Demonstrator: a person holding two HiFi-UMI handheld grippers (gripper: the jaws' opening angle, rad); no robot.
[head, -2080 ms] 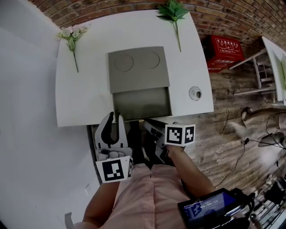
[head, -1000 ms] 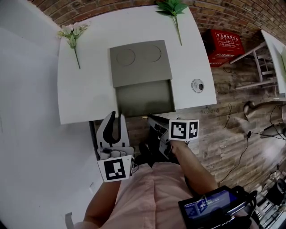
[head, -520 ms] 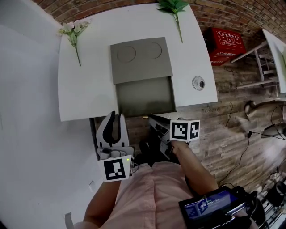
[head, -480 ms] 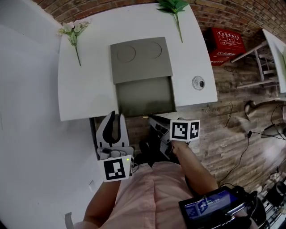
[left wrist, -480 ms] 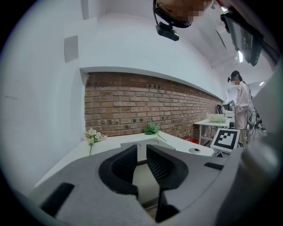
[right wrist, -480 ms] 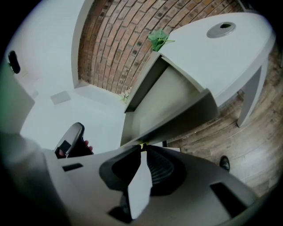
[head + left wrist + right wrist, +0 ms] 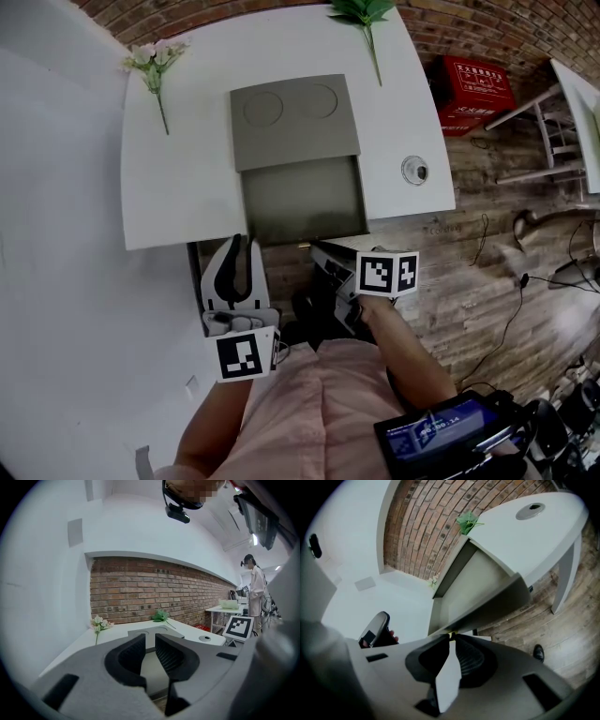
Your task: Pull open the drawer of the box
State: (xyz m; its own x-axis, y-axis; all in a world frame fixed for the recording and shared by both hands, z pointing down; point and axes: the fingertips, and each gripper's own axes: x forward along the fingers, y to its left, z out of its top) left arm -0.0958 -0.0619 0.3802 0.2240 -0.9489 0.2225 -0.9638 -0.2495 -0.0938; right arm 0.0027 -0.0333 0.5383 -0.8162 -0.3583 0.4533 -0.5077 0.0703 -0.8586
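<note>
Hovering off the near edge of the table (image 7: pixel 178 187), my left claw (image 7: pixel 246 251) stands part open with nothing in it. The grey box (image 7: pixel 295 122) sits mid-table, its drawer (image 7: pixel 305 202) pulled out toward me. My right claw (image 7: pixel 310 247) is pinched narrow on the drawer's front lip.

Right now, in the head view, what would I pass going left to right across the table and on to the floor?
flowers → box → disc → red crate
</note>
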